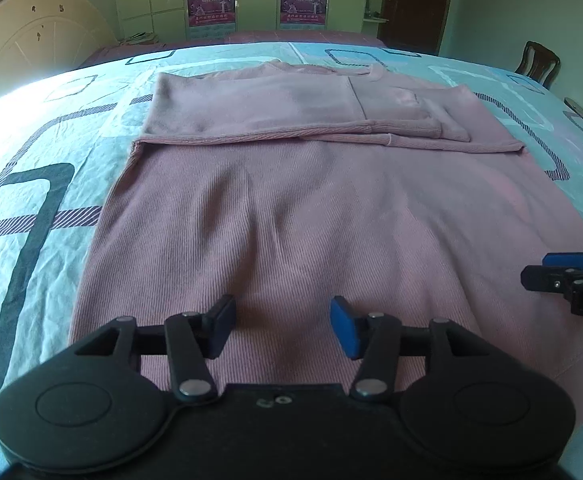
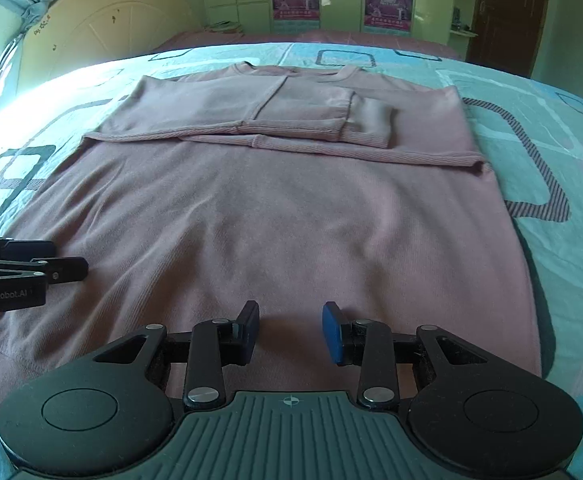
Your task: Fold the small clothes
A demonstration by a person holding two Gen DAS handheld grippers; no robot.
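On bedsheet (image 2: 531, 92), pink sweater (image 2: 291, 220)

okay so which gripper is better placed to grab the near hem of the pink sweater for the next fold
Neither alone: the left gripper is above the hem's left half and the right gripper above its right half of the pink sweater. Both are open and empty, so I'd use both together.

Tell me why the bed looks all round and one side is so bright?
Left wrist view: the fisheye lens bulges the bedspread, with sun glare whitening its left edge. Right wrist view: same curving, brightest by the window at far left; the pink sweater stays sharp.
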